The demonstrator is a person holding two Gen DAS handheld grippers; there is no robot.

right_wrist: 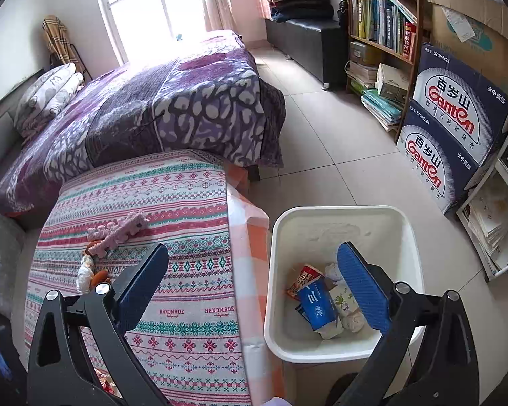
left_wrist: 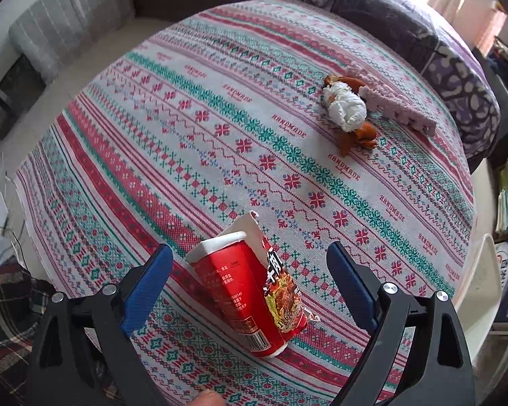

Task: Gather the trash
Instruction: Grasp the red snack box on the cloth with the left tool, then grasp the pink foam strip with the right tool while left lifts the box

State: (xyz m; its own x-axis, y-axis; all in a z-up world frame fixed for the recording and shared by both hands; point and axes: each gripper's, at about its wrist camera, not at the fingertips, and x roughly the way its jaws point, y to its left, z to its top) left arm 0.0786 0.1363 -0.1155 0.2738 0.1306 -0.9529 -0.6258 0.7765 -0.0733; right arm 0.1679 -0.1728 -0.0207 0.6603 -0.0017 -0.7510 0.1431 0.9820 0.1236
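The left gripper (left_wrist: 250,280) hung spread wide around the torn red carton (left_wrist: 250,291) on the patterned tablecloth (left_wrist: 186,155), pads clear of it. Closing off-centre could have crushed or tipped it. The right gripper (right_wrist: 254,284) gaped empty beside the white bin (right_wrist: 342,216).

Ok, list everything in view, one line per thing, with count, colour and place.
Torn carton: one, red and white, on the tablecloth between the left gripper's open jaws.
Crumpled tissue: one, white, on the far side of the cloth.
Peel scraps: a few, orange-brown, around the tissue.
Knitted strip: one, pink, beside the tissue.
Tablecloth: one, red, green and white pattern.
Bin: one, white, on the floor beside the table, trash inside.
Bed: one, purple cover.
Water cartons: two, navy, stacked.
Bookshelf: one, brown.
Left gripper: open.
Right gripper: open, empty.
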